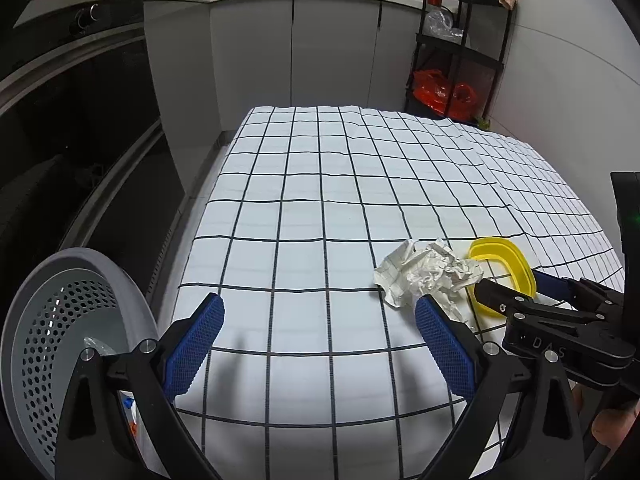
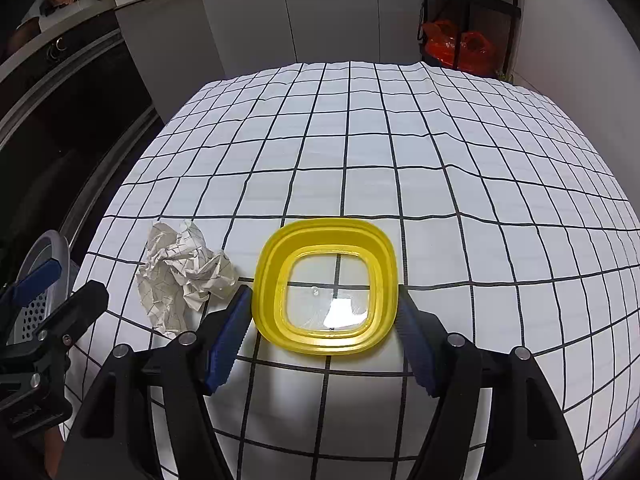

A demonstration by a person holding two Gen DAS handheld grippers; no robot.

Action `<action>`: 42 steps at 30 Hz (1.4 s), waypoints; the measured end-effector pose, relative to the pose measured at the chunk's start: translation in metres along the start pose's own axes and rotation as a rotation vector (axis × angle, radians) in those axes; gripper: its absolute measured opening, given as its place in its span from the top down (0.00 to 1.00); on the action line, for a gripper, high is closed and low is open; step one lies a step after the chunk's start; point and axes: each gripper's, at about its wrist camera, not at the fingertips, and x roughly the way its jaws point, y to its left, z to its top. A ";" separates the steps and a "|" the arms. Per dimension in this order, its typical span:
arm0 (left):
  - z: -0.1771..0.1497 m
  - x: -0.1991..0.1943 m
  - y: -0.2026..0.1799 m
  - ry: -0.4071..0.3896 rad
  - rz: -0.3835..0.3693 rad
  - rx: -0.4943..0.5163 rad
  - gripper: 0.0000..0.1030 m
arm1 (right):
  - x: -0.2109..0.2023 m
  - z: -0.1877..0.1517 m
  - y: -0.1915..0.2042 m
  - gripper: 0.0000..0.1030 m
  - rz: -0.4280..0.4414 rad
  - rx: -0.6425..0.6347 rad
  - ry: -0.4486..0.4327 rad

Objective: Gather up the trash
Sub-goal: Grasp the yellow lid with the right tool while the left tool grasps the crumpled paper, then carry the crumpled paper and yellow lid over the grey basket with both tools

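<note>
a: we're hovering over the checked tablecloth (image 2: 400, 168) with both tools out. our right gripper (image 2: 324, 334) is standing wide apart, and the yellow lid (image 2: 326, 240) is lying flat on the cloth between its blue pads (image 2: 226, 340).

b: are the pads touching it?

a: the left pad is looking right up against the lid's rim, the right one just beside it. we can't tell if either is actually pressing. through the lid's clear middle we're seeing the grid lines of the cloth.

b: and the paper?

a: the crumpled paper (image 1: 428, 272) is sitting on the cloth just left of the lid, close enough that the two may be touching. from the left camera, our left gripper (image 1: 320, 332) is spread open too, holding nothing, with its right finger ending just in front of the paper.

b: where's the bin?

a: the grey basket (image 1: 48, 320) with the perforated wall is sitting off the table's left edge, beside our left gripper. something is lying inside, but we can't make out what. behind the table we're seeing grey cabinets (image 1: 256, 48) and a black shelf rack (image 1: 460, 40) with red bags (image 1: 440, 92) at the bottom.
</note>
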 end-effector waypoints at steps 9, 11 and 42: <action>0.001 0.004 -0.020 0.007 -0.079 0.012 0.08 | -0.036 0.008 -0.031 0.35 0.001 0.099 -0.081; 0.002 0.008 -0.028 0.010 -0.101 0.020 0.08 | -0.041 0.009 -0.034 0.35 0.009 0.116 -0.092; 0.005 -0.034 0.003 -0.021 -0.095 0.025 0.82 | -0.085 0.006 0.010 0.34 0.116 0.105 -0.163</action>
